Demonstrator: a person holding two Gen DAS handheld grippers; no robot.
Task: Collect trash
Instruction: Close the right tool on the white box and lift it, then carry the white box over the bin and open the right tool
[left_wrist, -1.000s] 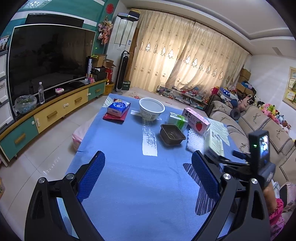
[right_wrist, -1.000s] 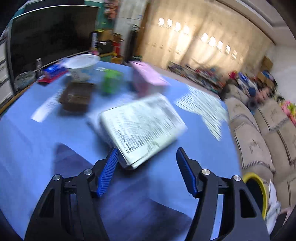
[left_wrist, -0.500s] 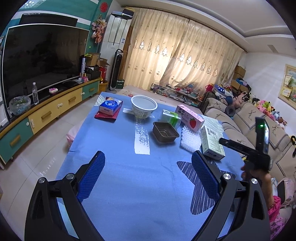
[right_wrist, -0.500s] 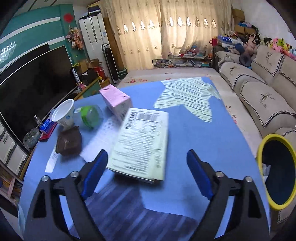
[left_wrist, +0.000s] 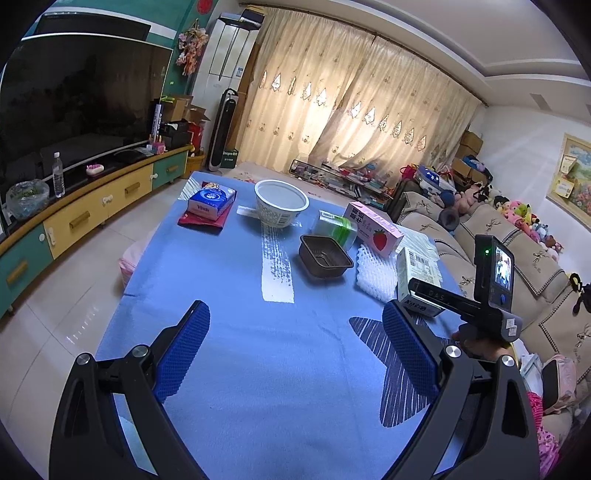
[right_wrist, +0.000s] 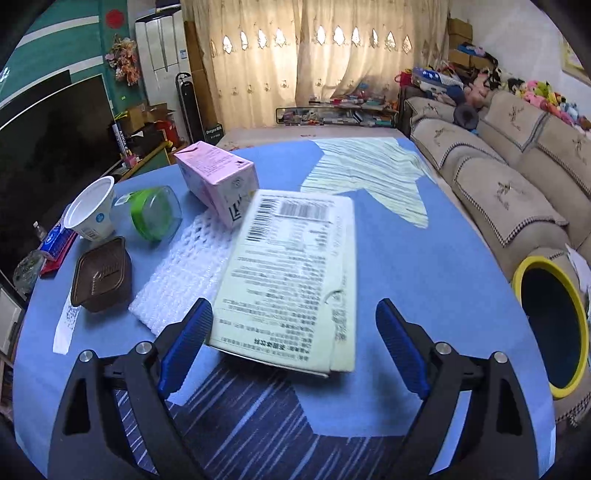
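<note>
both tongs are spread: the right gripper (right_wrist: 293, 334), just widened, straddles the pale carton (right_wrist: 291, 280) ungripped, likely for binning in the yellow-rimmed bin (right_wrist: 554, 325); the left gripper (left_wrist: 295, 339) hangs empty.

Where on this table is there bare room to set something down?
The near blue cloth ahead of the left gripper is bare. The far right is crowded: brown tray, foam net, pink carton, white box.

Blue-clothed table (left_wrist: 229, 280), scattered packaging (right_wrist: 291, 280)

Both hand-held grippers, left (left_wrist: 295, 345) and right (right_wrist: 293, 341), tilt downward, jaws wide.
</note>
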